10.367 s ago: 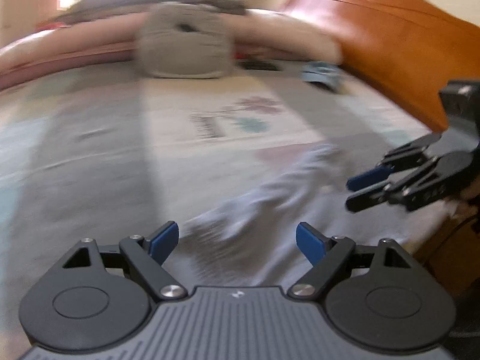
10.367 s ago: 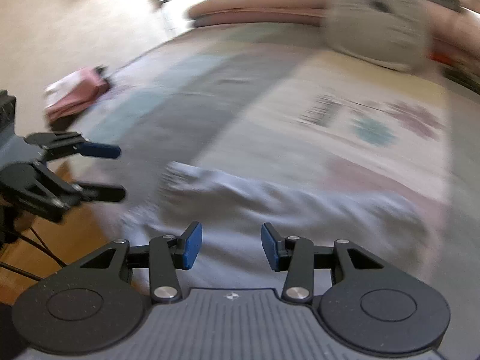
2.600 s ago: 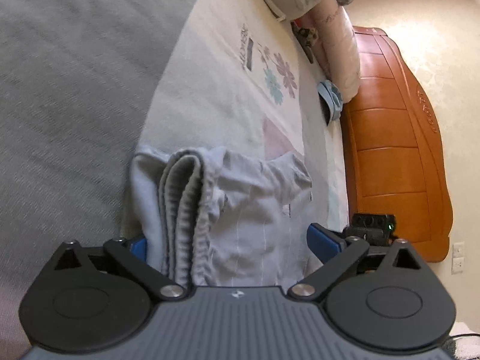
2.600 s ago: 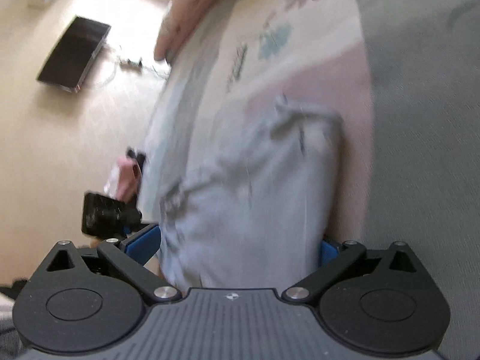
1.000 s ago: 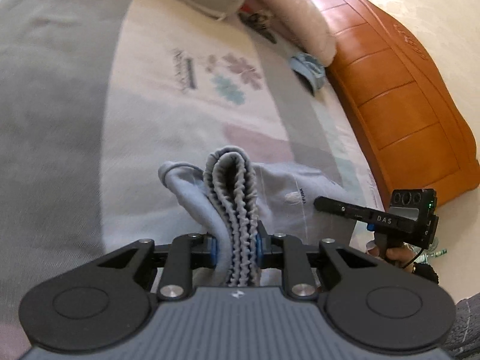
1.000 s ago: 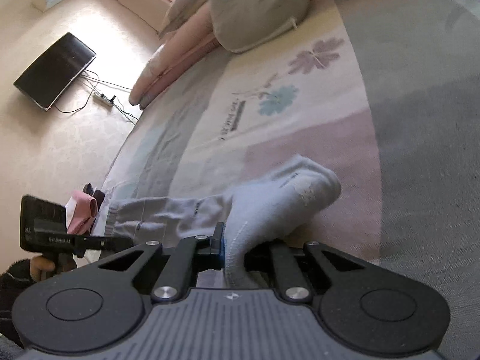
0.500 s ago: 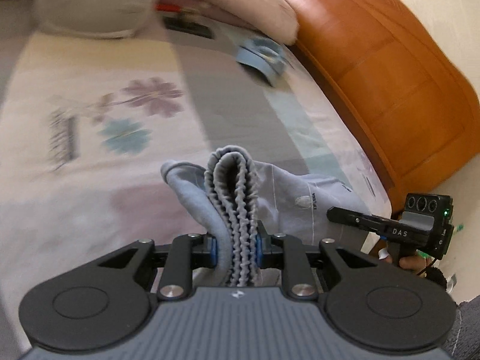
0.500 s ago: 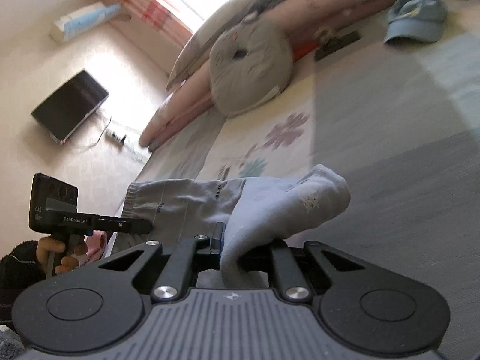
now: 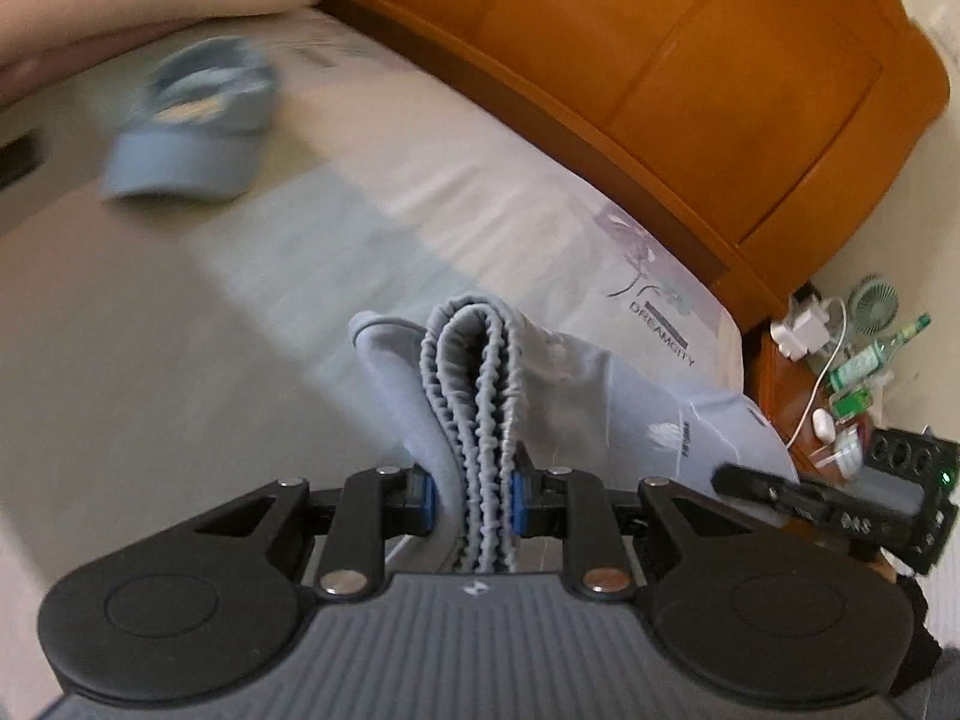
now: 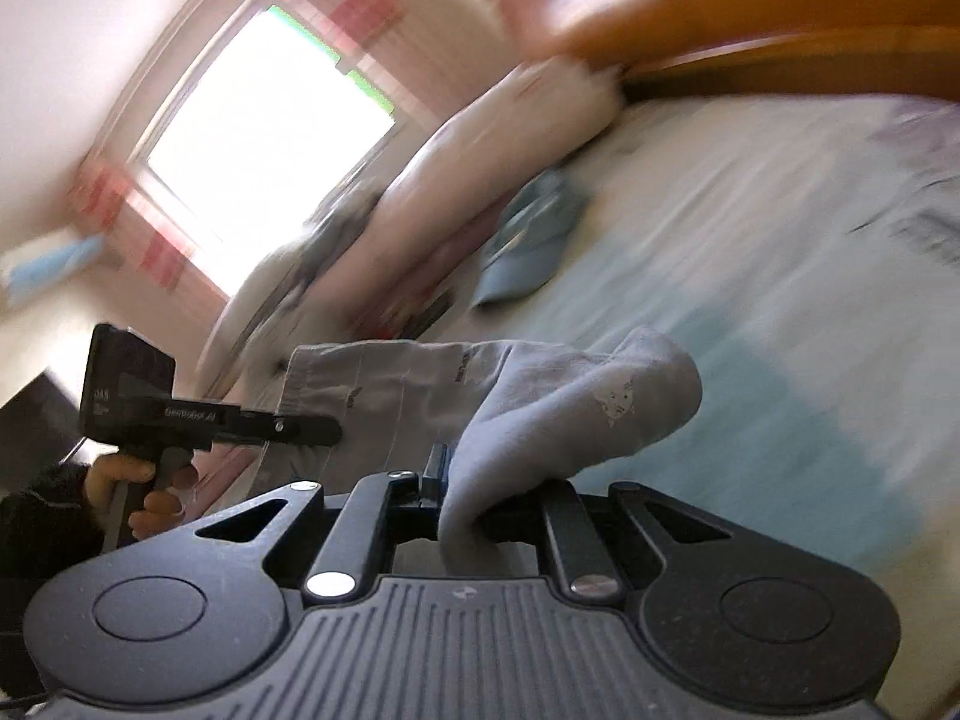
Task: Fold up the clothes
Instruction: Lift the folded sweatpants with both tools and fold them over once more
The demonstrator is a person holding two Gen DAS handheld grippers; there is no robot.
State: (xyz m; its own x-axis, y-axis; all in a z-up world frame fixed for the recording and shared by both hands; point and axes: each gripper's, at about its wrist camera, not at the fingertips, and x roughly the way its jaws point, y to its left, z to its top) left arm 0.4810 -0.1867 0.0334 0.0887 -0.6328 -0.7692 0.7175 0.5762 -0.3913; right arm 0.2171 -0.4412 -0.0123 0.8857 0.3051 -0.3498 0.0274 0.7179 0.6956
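- Your left gripper pinches the bunched elastic waistband of the grey shorts, its blue pads pressed against the stacked ruffles on both sides.
- Your right gripper is closed on the far end of the same shorts, the cloth drooping over its right finger.
- The garment hangs between both tools above the bed sheet, near the mattress edge beside the wooden headboard.
- Risk: the waistband is thick and layered, so an inner layer could slide out if you pull the two ends apart hard.
- Risk: the right pinch looks shallow; a quick swing may shake that end loose.
- Risk: set it down too close to the edge and it may slip off, or land on the blue cap.
- Both views are blurred, so judge the landing spot with care.
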